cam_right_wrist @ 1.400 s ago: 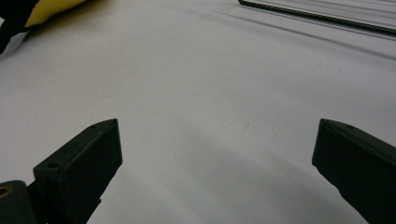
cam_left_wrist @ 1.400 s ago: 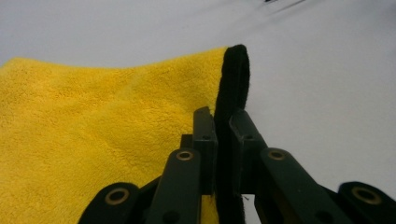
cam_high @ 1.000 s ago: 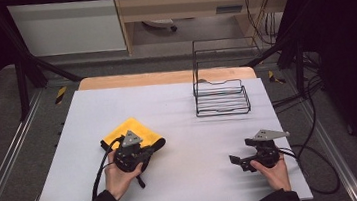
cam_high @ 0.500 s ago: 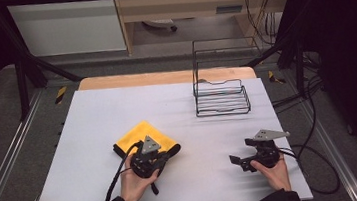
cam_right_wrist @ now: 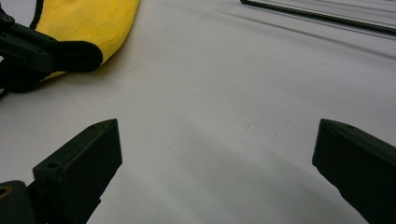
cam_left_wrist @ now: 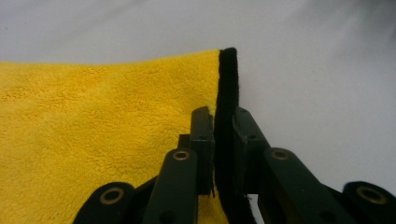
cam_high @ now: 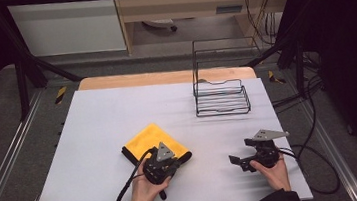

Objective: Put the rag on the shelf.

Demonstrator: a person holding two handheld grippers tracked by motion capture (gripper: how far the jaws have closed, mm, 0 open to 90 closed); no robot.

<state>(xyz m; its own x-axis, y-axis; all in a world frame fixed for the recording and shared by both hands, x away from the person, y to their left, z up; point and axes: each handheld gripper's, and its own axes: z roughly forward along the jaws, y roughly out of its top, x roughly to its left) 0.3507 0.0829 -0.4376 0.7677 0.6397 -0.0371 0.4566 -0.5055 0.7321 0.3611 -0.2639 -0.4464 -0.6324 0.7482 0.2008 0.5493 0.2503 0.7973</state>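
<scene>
The black hem of the yellow cloth (cam_left_wrist: 93, 121) is pinched between the nearly closed jaws of the left tool (cam_left_wrist: 223, 140), which have just been easing open slightly. The pinch should be kept firm during any pull; the right tool (cam_right_wrist: 217, 154) is held wide open, empty

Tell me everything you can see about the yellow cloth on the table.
The yellow cloth is a fluffy, microfibre-looking towel with a black trimmed edge. It lies folded and mostly flat on the white table, near the front and left of centre, turned diagonally to the table's edges. The left tool grips it at the black edge, which stands up pinched between the two jaws. Apart from the table and that tool, nothing touches it; the right tool sits apart, open.
</scene>
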